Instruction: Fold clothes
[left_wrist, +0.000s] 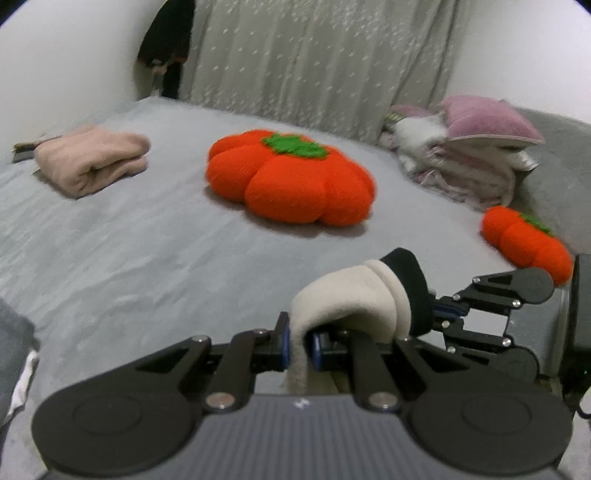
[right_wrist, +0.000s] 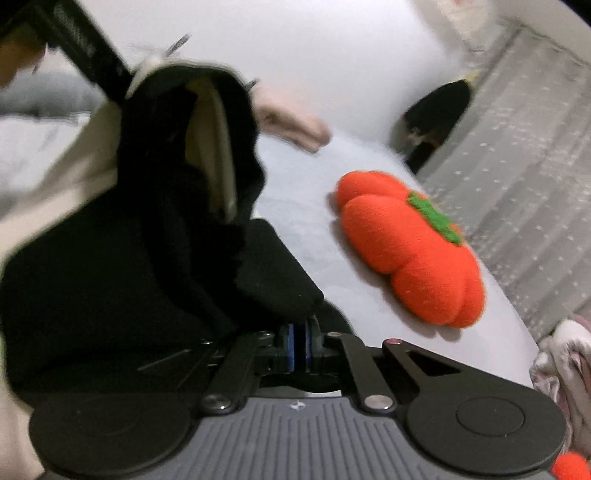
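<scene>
both grippers hold one garment above the grey bed — the left gripper pinches its cream fabric, the right gripper is clamped on its black edge. a big orange pumpkin cushion lies further back, a folded pink garment to the left, a smaller pumpkin cushion and a pile of bedding to the right.

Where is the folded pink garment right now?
In the left wrist view the folded pink garment lies on the grey bed at far left, left of the large orange pumpkin cushion, near the white wall.
</scene>
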